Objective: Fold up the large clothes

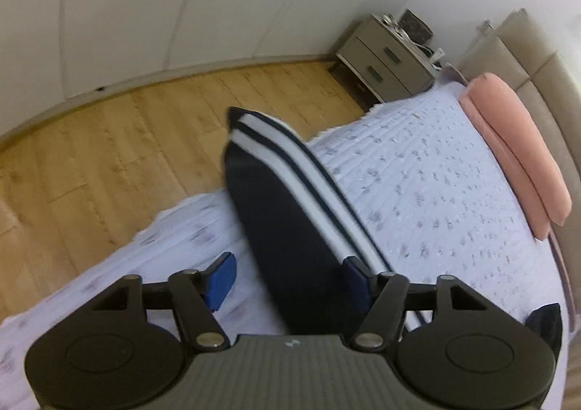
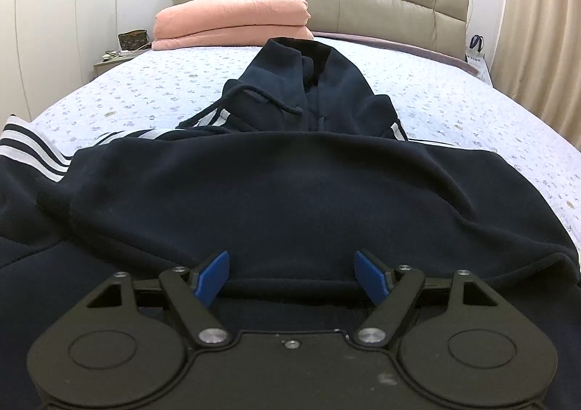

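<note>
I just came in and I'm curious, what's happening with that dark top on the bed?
A person is folding a navy hoodie on the bed, using a hand-held gripper in each hand. The left hand-held gripper is around the striped sleeve, which sticks out over the bed's edge; whether it pinches the cloth is unclear. The right hand-held gripper is open over the hoodie's body, gripping nothing.

A navy sleeve with two white stripes (image 1: 290, 214) lies across the lilac-patterned white bedspread (image 1: 435, 185), its cuff overhanging the bed's edge above the wooden floor (image 1: 109, 155).
</note>
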The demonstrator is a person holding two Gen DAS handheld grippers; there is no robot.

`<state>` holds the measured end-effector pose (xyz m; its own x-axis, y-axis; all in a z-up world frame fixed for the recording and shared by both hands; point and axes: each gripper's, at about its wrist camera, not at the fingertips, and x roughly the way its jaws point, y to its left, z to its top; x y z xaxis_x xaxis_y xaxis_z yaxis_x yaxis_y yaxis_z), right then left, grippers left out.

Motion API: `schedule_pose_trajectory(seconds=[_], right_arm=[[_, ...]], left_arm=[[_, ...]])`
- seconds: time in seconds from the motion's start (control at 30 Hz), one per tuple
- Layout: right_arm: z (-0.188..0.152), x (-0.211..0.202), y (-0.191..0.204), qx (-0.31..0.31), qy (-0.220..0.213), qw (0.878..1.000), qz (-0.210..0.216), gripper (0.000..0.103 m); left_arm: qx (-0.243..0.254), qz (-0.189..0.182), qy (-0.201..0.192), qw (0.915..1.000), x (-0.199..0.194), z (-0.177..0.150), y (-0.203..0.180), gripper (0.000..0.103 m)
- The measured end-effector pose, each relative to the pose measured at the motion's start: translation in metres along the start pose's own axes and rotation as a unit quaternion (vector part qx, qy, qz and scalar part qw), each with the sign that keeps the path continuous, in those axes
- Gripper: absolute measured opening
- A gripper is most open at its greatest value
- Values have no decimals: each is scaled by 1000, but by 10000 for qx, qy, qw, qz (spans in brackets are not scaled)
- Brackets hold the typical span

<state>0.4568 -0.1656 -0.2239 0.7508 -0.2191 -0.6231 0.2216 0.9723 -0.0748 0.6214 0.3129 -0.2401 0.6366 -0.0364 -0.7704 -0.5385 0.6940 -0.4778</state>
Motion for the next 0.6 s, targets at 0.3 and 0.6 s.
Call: schedule_pose_trajectory(seconds=[0.3,0.6], right_arm=[[-2,-1,2,-49,-47,10000,-57,91],[-1,0,2,-44,-29,10000,-41,92]], left_arm=[[334,171,-1464,9885,-110,-9,-39,7],[706,2487,-2263,9391,-118,-7,-48,40]])
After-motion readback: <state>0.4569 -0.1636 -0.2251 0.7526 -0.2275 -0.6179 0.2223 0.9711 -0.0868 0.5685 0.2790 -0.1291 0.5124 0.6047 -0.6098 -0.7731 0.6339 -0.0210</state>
